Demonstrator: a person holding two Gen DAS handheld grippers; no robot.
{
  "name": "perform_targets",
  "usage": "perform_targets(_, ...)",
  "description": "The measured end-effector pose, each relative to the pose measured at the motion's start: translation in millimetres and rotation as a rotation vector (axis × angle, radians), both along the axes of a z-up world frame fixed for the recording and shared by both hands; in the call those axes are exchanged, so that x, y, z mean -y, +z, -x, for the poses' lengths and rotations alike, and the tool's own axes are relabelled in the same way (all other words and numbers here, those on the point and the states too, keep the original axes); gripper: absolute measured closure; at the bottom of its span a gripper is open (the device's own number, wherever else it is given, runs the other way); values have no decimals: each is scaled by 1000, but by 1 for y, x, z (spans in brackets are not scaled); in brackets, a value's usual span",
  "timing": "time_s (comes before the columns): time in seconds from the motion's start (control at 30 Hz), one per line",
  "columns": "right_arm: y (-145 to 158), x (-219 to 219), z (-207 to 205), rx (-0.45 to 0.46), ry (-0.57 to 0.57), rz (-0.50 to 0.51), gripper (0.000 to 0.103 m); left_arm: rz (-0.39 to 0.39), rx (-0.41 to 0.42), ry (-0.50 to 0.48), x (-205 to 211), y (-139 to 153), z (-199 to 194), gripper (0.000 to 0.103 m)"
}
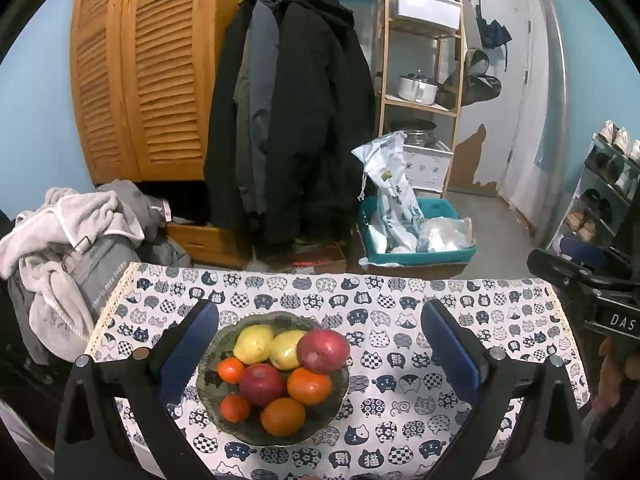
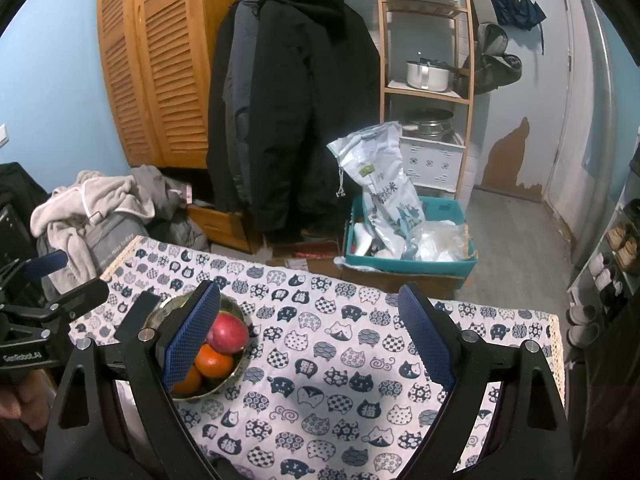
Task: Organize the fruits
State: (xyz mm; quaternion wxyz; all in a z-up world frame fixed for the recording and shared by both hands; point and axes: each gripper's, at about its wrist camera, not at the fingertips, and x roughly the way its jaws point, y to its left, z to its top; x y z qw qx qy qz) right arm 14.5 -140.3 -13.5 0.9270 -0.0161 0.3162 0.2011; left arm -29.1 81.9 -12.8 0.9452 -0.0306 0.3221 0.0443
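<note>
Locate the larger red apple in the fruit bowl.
In the left wrist view the larger red apple sits at the bowl's right rear, beside a yellow pear and above an orange.

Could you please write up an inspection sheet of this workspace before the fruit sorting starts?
Surface: table under a cat-print cloth, bare cloth right of the bowl.
Job's things: green bowl holding two yellow pears, two red apples and four oranges, all piled together.
Clutter: nothing seen on the cloth besides the bowl.
Grippers: left gripper open, fingers either side of the bowl, touching nothing; right gripper open over bare cloth, bowl at its left finger.
Cables: nothing seen.
Surroundings: dark coats on a rail, louvred wardrobe, shelf unit with pots, teal crate of bags, heaped laundry, shoe rack.
</note>
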Motion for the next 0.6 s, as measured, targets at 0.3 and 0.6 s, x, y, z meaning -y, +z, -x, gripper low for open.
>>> perform_targets(0.3, 0, 0, 0, -1, 0, 0, 14, 9, -9, 7, -1, -2, -1, 1)
perform_targets(0.6, 0, 0, 0, -1, -1, 0, 14, 7, -11, 5, 2, -3, 0, 1)
